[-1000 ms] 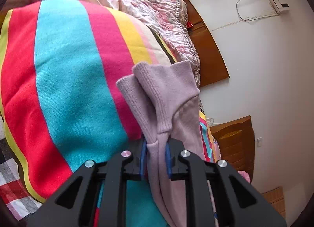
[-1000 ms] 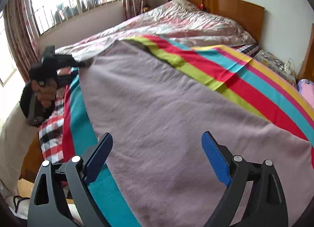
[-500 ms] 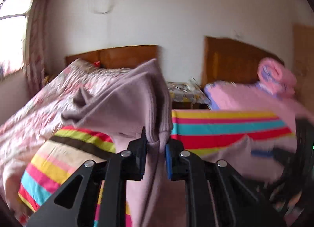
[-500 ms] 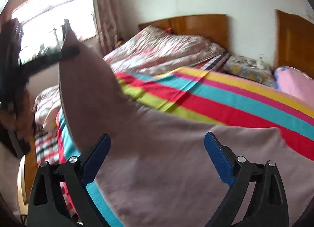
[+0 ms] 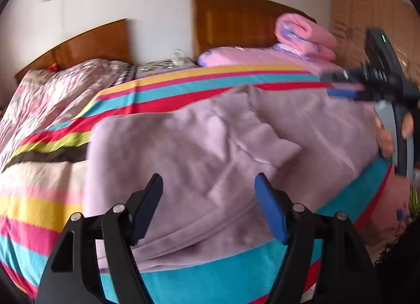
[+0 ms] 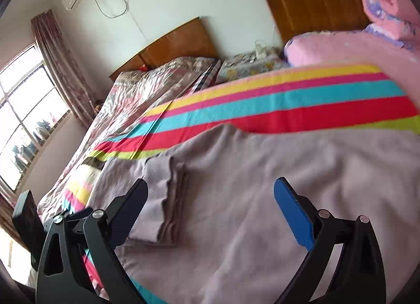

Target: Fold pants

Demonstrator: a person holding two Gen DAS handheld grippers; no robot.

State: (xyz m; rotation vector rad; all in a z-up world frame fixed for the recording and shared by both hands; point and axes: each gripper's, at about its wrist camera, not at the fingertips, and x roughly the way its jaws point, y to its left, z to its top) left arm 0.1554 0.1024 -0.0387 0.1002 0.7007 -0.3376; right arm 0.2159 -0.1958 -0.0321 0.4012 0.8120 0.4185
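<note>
Left wrist view is showing the left gripper point(image 5: 207, 204) now gaping empty, cuff released; pants point(image 5: 223, 151) lying doubled; right gripper point(image 6: 210, 214) hovering wide open too.

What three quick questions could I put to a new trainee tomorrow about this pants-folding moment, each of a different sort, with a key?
1. True or false: the left gripper is clamped on the mauve knitted pants.
2. Multiple choice: what do the pants lie on? A) a bare wooden floor B) a rainbow-striped blanket C) a white plastic chair
3. Fill in: in the right wrist view, the ribbed cuffs of the pants rest folded over onto the ____ of the garment.

Key
1. False. Its fingers stand apart with nothing between them, as do those of the right gripper.
2. B
3. body; the cuffs lie on top of the flat mauve cloth, near the dark finger.
</note>
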